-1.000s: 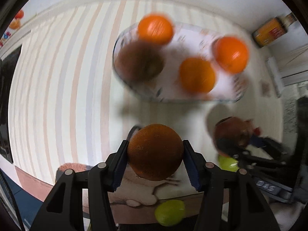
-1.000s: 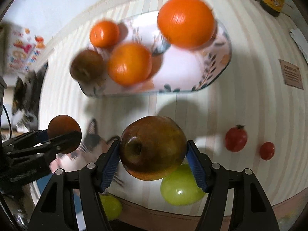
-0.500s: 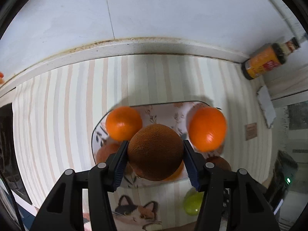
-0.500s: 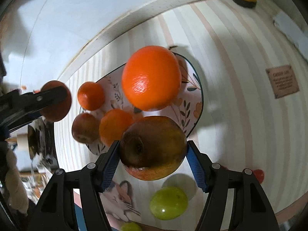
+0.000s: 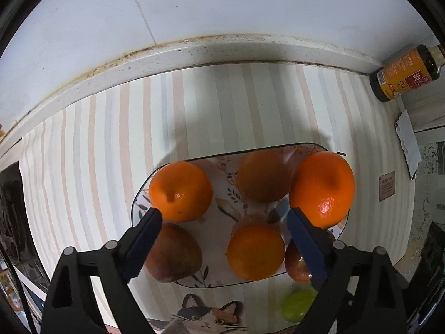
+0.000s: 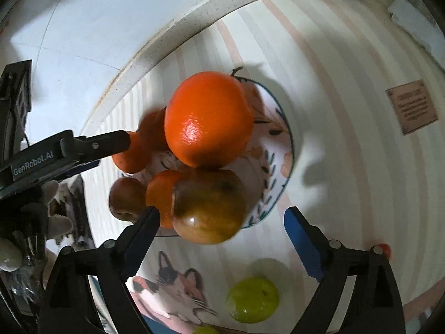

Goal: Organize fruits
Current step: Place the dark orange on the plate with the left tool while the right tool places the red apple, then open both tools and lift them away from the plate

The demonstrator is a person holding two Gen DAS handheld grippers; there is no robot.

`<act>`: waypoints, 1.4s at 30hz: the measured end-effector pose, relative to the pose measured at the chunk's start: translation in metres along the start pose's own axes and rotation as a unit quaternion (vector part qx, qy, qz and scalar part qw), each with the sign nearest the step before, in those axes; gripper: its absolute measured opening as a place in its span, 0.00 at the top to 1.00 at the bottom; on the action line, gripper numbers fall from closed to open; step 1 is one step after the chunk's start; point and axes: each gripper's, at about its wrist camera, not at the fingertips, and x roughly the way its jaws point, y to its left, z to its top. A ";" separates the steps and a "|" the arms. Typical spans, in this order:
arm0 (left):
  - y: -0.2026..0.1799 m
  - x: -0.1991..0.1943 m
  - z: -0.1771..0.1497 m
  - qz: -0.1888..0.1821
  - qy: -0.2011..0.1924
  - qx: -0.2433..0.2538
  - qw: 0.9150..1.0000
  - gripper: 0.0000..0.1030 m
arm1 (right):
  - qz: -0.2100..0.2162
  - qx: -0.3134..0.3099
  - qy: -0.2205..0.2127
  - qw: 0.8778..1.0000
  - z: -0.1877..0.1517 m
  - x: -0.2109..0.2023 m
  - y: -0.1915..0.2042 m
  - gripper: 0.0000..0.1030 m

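A patterned oval plate (image 5: 222,211) (image 6: 278,150) holds several fruits. In the left wrist view they are a dull orange (image 5: 262,176), bright oranges (image 5: 180,190) (image 5: 322,188) (image 5: 256,252) and a brown apple (image 5: 173,252). My left gripper (image 5: 224,218) is open and empty just above the plate; it also shows in the right wrist view (image 6: 122,142). My right gripper (image 6: 222,218) is open, with a red-green apple (image 6: 208,206) blurred between the jaws at the plate's edge. A big orange (image 6: 207,118) sits behind it.
Green fruits (image 6: 253,299) (image 5: 296,304) lie on the striped mat in front of the plate, by a cat picture (image 6: 178,284). A small red tomato (image 6: 385,249) lies at the right. A sauce bottle (image 5: 403,76) stands by the wall at the back right.
Both grippers have opened. The dull orange has left my left gripper and lies in the plate. The red-green apple has left my right gripper and lies at the plate's edge.
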 end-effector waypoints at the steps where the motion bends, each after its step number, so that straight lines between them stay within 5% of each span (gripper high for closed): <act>1: 0.002 -0.001 -0.002 0.001 -0.002 -0.002 1.000 0.09 | -0.017 -0.007 -0.003 1.000 0.000 -0.001 0.002 0.10; 7: 0.023 -0.006 -0.032 0.019 -0.018 -0.032 0.999 0.09 | -0.110 -0.058 -0.020 0.992 0.001 -0.015 0.011 0.06; 20: 0.050 -0.040 -0.123 0.033 -0.076 -0.100 0.992 0.09 | -0.175 -0.142 -0.046 0.973 -0.037 -0.050 0.042 0.06; 42: 0.023 -0.161 -0.250 0.047 -0.191 -0.086 0.977 0.09 | -0.155 -0.203 -0.137 0.957 -0.158 -0.177 0.085 0.06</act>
